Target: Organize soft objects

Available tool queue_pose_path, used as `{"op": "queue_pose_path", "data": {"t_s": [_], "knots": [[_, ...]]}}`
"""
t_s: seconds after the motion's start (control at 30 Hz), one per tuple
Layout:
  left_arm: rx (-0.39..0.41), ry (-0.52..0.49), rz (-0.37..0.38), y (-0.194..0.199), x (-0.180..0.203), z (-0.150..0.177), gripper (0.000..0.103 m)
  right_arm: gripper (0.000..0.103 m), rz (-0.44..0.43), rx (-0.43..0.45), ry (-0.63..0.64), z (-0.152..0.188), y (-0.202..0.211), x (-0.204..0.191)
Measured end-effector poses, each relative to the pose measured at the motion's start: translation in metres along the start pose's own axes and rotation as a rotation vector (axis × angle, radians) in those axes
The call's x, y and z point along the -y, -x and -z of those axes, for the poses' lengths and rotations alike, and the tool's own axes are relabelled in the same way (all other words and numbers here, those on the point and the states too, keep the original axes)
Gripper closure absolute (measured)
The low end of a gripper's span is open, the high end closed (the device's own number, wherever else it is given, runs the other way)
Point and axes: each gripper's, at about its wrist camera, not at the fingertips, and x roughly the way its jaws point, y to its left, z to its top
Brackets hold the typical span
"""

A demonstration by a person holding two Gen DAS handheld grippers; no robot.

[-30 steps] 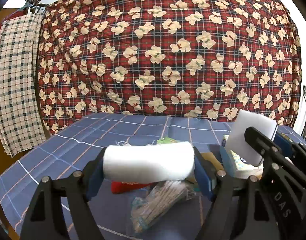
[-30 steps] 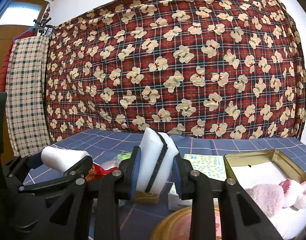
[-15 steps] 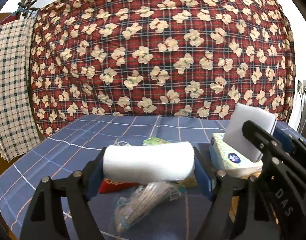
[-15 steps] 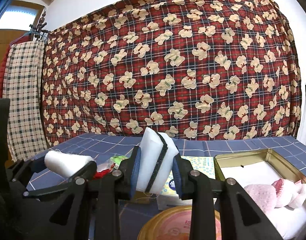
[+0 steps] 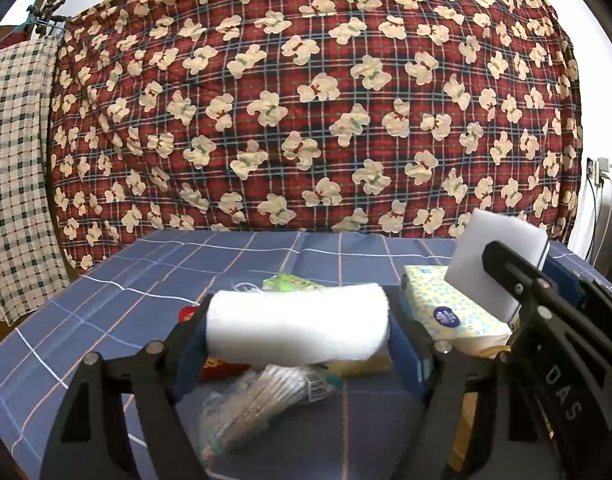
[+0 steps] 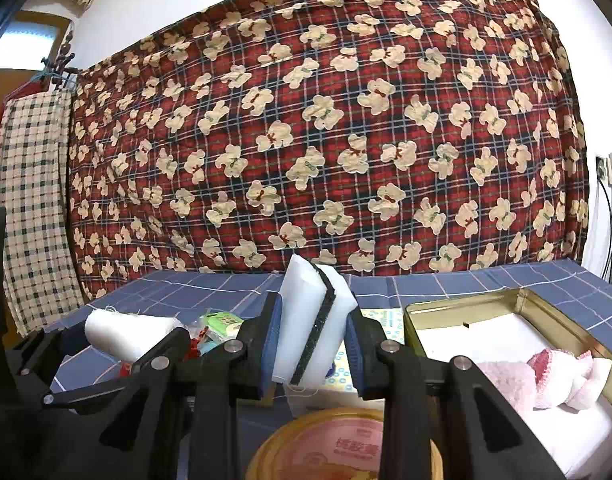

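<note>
My left gripper (image 5: 298,330) is shut on a white soft roll (image 5: 298,324), held crosswise between its blue pads above the blue checked tablecloth (image 5: 146,280). In the right wrist view that roll (image 6: 130,330) shows at the left. My right gripper (image 6: 312,346) is shut on a white sponge with a black middle layer (image 6: 302,320), standing upright. The same sponge (image 5: 494,256) appears at the right of the left wrist view. An open gold tin (image 6: 466,307) to the right holds a pink fluffy item (image 6: 510,380) on a white lining.
A yellow dotted tissue box (image 5: 450,312) lies between the grippers. Below the roll lie a clear bag of sticks (image 5: 258,404), a red packet (image 5: 222,366), a green packet (image 5: 290,282) and a yellow sponge (image 5: 362,364). A round gold lid (image 6: 338,448) lies near. A bear-print blanket hangs behind.
Both grippers have drifted to the right together, so the tissue box and the tin slide left in the views. Both grips stay as they were.
</note>
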Motion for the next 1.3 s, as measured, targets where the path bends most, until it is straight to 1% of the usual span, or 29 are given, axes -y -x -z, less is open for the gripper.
{"op": "queue_pose_path", "data": {"t_s": [0.57, 0.83, 1.03, 1.3], "knots": [[-0.001, 0.002, 0.010, 0.000, 0.009, -0.001, 0.024, 0.070, 0.055, 0.037, -0.017, -0.002, 0.011, 0.017], [0.003, 0.016, 0.026, 0.002, 0.019, 0.000, 0.024, 0.070, 0.059, 0.049, -0.023, -0.002, 0.012, 0.021], [-0.001, 0.028, 0.051, 0.000, 0.023, -0.001, 0.024, 0.070, 0.061, 0.053, -0.023, -0.002, 0.013, 0.021], [-0.014, 0.041, 0.068, -0.003, 0.024, -0.001, 0.024, 0.070, 0.065, 0.094, -0.028, -0.004, 0.024, 0.023]]}}
